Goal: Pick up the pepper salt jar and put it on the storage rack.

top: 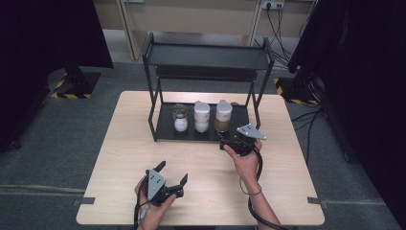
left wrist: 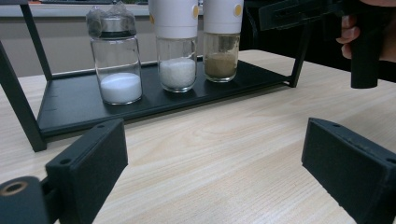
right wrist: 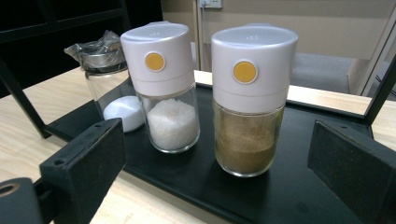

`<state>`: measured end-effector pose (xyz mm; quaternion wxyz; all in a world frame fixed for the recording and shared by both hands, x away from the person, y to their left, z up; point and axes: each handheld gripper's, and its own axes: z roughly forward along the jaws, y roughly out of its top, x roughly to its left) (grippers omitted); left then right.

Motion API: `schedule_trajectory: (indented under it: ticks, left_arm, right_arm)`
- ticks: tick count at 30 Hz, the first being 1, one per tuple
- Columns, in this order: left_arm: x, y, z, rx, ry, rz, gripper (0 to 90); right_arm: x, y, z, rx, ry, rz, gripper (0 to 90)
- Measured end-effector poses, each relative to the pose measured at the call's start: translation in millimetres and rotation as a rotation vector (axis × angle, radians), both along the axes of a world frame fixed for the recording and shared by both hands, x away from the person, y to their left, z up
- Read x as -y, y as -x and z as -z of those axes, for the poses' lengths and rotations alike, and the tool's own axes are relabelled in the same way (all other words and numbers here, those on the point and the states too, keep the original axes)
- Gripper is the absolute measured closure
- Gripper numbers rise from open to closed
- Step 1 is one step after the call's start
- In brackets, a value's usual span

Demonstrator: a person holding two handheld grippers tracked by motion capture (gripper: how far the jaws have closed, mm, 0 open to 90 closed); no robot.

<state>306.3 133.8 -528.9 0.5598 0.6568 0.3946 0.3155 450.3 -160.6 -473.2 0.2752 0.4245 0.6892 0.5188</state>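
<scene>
Brown-spice jar (right wrist: 247, 102) stands upright on the black rack's (top: 165, 132) bottom shelf, at the three o'clock end of three jars. Right gripper (top: 238, 139), jaws wide apart, faces it closely. Left gripper (top: 173, 176) gapes above the bench (top: 282, 191) at six o'clock.

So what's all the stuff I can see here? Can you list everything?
Table: one, light wood, middle of the room.
Rack: one, black metal, two shelves, at the table's far edge.
Glass shaker: one, clear with a metal top under plastic wrap, white powder inside, left on the lower shelf.
White-grain jar: one, white cap with an orange dot, middle.
Brown-powder jar: one, white cap with an orange dot, right.
Wall sockets: white, with black cables, far wall.
Left gripper: black, jaws open, near table edge.
Right gripper: black, jaws open, facing the brown-powder jar.
Hands: two, each holding a gripper.
</scene>
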Motion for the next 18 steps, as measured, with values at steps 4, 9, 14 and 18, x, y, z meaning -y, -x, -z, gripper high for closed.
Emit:
schedule_trajectory:
  ticks: [4, 9, 14, 18]
  left_arm:
    - [0.0, 0.0, 0.0, 0.000, 0.000, -0.001, 6.3]
    - [0.0, 0.0, 0.0, 0.000, 0.000, -0.001, 6.3]
    - [-0.1, 0.0, 0.0, -0.001, 0.001, -0.001, 6.3]
    - [-0.1, 0.0, 0.0, 0.000, 0.001, -0.002, 6.3]
  right_arm:
    - [1.4, 4.2, 0.5, 0.001, -0.002, -0.002, 4.8]
    - [2.6, 8.8, 1.4, -0.001, -0.010, -0.007, 4.7]
    - [2.5, 14.0, 1.6, 0.000, -0.005, -0.018, 4.7]
    - [3.5, 18.3, 1.3, -0.001, 0.004, -0.029, 4.6]
